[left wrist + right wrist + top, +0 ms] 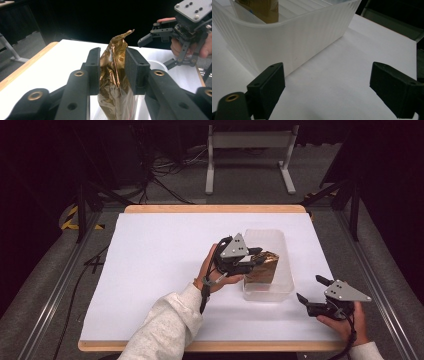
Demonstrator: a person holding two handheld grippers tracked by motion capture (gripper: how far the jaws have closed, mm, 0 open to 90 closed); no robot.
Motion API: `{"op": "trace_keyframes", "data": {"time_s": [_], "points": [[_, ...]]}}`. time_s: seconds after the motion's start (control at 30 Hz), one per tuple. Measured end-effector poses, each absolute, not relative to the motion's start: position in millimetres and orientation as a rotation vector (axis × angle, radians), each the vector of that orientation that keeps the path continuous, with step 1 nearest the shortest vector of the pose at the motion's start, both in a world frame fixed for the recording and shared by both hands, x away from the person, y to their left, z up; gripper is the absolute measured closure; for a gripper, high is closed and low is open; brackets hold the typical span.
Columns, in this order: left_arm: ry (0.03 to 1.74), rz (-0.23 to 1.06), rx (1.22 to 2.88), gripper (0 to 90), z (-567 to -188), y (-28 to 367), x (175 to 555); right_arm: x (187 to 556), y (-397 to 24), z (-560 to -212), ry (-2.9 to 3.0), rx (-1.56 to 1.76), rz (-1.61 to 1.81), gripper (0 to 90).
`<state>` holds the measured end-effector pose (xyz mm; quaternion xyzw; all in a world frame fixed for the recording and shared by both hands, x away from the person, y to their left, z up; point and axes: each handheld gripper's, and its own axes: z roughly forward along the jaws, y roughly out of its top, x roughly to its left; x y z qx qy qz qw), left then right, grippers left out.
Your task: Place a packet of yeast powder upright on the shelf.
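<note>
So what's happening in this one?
A person works two handheld tongs at a white-topped table. The left tongs have a crinkled gold foil bag between their jaws, standing in a clear plastic bin; whether the pads press on it is hard to tell. The right tongs wait open beside the bin, holding nothing.

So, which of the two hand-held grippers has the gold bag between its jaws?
The left hand-held gripper, over the clear plastic box: the gold bag stands between its jaws. The right hand-held gripper sits beside the box, wide open with nothing between its jaws.
</note>
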<state>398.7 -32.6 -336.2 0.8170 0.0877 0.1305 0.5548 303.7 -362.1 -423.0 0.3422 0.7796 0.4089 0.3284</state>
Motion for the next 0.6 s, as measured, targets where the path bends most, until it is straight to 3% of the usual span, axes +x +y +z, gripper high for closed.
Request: {"op": "trace_keyframes", "data": {"time_s": [0.3,0.6], "points": [[0.192,0.374,1.958,57.7,-325.9,-22.9,395.7,303.5,-361.8,-422.8,2.044,0.894,1.072,13.4],[0.221,0.492,2.014,35.6,-320.7,-10.1,391.1,303.4,-361.2,-422.4,2.044,0.894,1.073,13.4]]}}
